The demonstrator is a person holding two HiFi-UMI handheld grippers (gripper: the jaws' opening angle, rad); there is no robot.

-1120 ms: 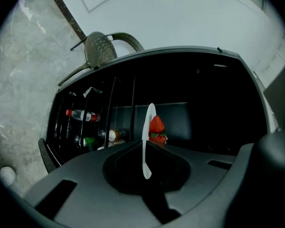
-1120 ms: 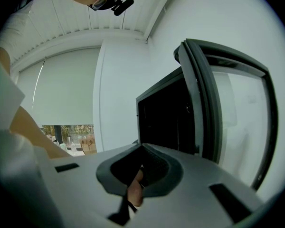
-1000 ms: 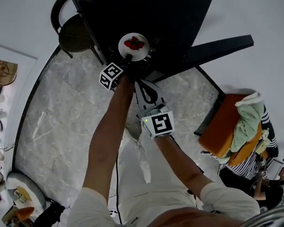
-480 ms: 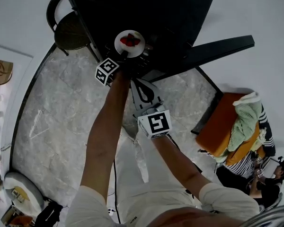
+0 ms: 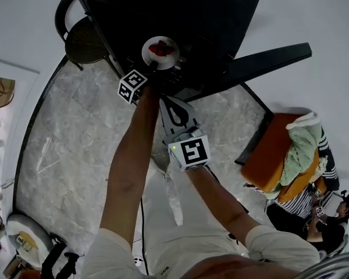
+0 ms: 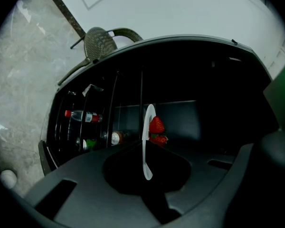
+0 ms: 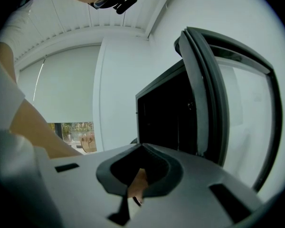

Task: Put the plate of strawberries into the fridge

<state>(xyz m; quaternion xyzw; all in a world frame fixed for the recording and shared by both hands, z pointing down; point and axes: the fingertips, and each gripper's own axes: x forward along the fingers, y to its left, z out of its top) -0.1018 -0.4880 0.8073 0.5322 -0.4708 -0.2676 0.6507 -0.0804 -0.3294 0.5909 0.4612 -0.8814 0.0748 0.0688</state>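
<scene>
Left gripper [image 5: 152, 68] clamps plate [image 5: 173, 56] rim, upper centre; likely stiff, light, slick. Strawberries [image 6: 156, 126] may roll. Right gripper [image 7: 133, 196] jaws together, empty.

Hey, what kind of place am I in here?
Probably a home living space: a black fridge with bottles inside, a chair beside it on a marble-tiled floor, and clothes heaped on an orange seat.

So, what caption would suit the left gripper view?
Left gripper holds a plate of strawberries at the open fridge, bottles inside.
</scene>
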